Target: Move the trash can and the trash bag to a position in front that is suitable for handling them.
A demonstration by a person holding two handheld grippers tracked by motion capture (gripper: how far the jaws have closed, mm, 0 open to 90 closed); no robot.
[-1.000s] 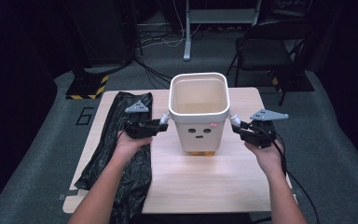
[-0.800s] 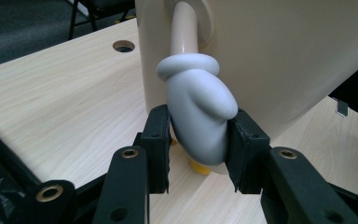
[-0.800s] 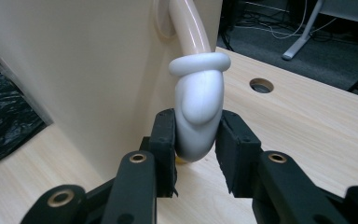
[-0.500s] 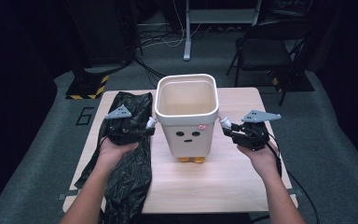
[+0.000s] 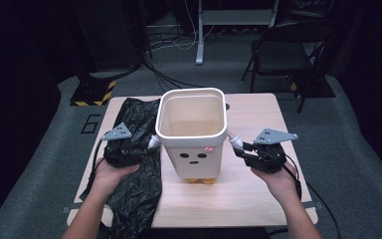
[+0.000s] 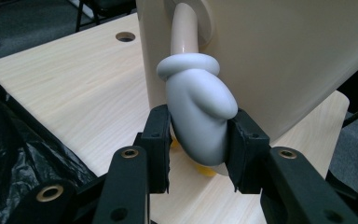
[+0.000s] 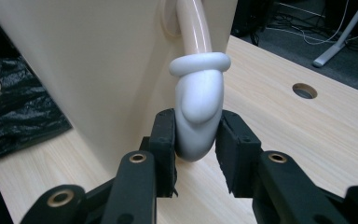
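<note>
- Bin has shifted left and toward the person across the table since the earlier frames, both grippers going with it; it now stands near the table middle, closer to the black bag.
- wooden table [image 5: 258,199]: light top, round cable hole near the far edge.
- black plastic bag [image 5: 139,189]: crumpled along the table's left side, under the left hand, just beside the bin.
- cream character bin [image 5: 193,149]: upright, open top up, empty inside, face toward the person, orange feet at the base; looks tilted a bit, can't tell if the feet touch the table.
- left gripper [image 6: 199,149]: jaws partly closed, pads pressed on the bin's left mitten-shaped hand [image 6: 200,112].
- right gripper [image 7: 196,144]: jaws partly closed, clamping the bin's right mitten hand [image 7: 199,112].
- Key relation: bin sits between the two grippers, its arms sticking out sideways left and right, one mitten per gripper; both hands equally near, so any carry has to go level and together.
</note>
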